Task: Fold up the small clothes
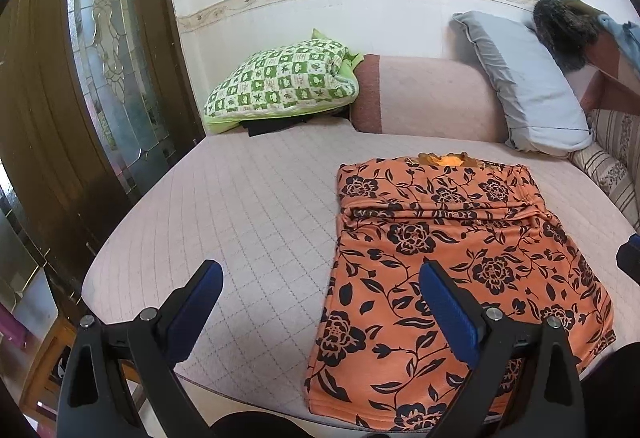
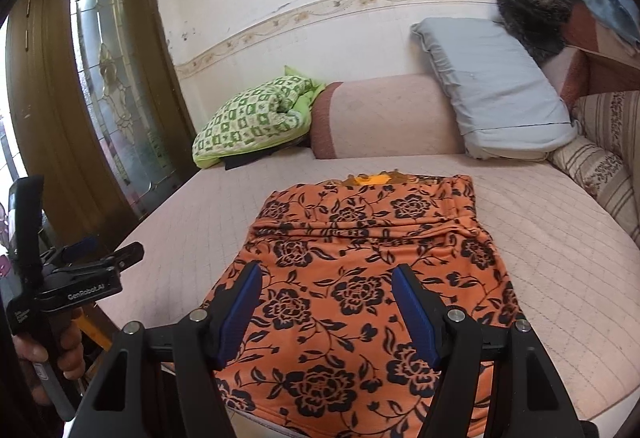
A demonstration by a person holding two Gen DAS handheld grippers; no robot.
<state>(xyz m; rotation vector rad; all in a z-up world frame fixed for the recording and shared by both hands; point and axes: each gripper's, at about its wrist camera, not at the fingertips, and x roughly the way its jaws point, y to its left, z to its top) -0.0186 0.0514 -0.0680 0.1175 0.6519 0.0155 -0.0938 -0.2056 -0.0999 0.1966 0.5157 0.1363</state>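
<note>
An orange garment with black flowers (image 1: 452, 254) lies flat on the pink quilted bed, its sides folded in and its collar at the far end; it also shows in the right wrist view (image 2: 368, 258). My left gripper (image 1: 320, 274) is open and empty, held above the bed beside the garment's near left edge. My right gripper (image 2: 326, 278) is open and empty, held above the garment's near half. The left gripper also shows in the right wrist view (image 2: 100, 262), held in a hand at the far left.
A green checked quilt (image 1: 280, 84), a pink bolster (image 1: 424, 94) and a grey pillow (image 1: 524, 82) line the far wall. A striped cushion (image 1: 612, 162) sits at the right. A wooden door with a glass panel (image 1: 108, 78) stands left of the bed (image 1: 248, 206).
</note>
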